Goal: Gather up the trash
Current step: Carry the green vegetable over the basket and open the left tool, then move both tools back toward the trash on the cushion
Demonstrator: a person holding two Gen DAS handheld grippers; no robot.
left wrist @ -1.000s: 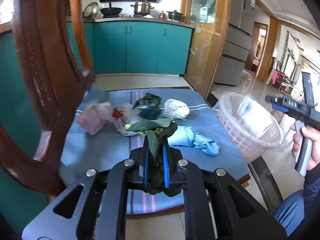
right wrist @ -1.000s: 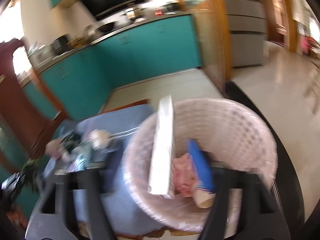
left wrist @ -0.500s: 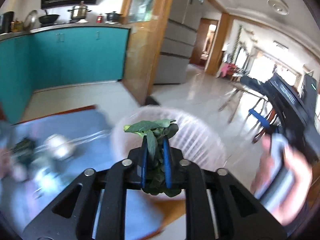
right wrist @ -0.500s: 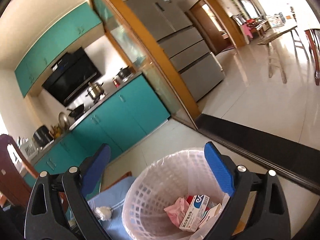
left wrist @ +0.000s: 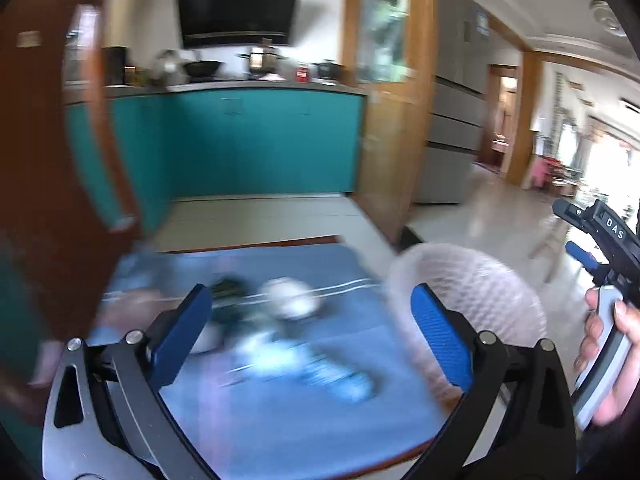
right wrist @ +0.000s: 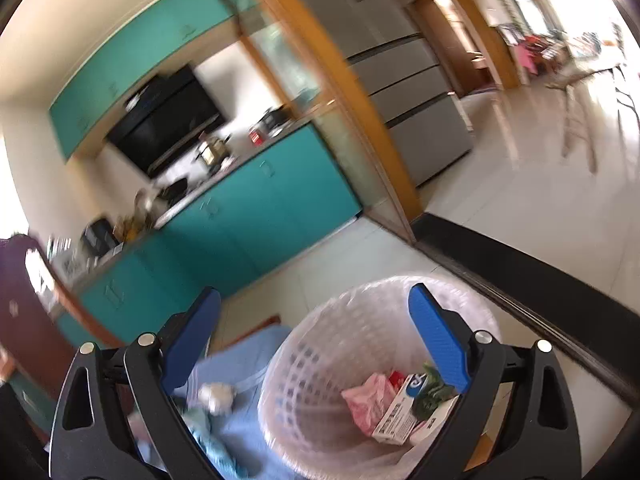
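Two wide-open, empty jaws show on the left gripper (left wrist: 308,328), aimed at blurred scraps, a crumpled white paper ball (left wrist: 292,298) among them, on the blue cloth-covered table (left wrist: 280,408); a hasty reach could scatter them or bump the white mesh basket (left wrist: 476,284) at right. Teal cabinets (left wrist: 260,140) stand far behind.

The right gripper (right wrist: 316,340), likewise spread and empty, hovers over that basket (right wrist: 320,368) holding a pink wrapper (right wrist: 366,396), a small carton (right wrist: 400,412) and leaves.

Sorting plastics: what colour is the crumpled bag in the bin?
Pink bag, clearest in the right wrist view, inside the white basket.
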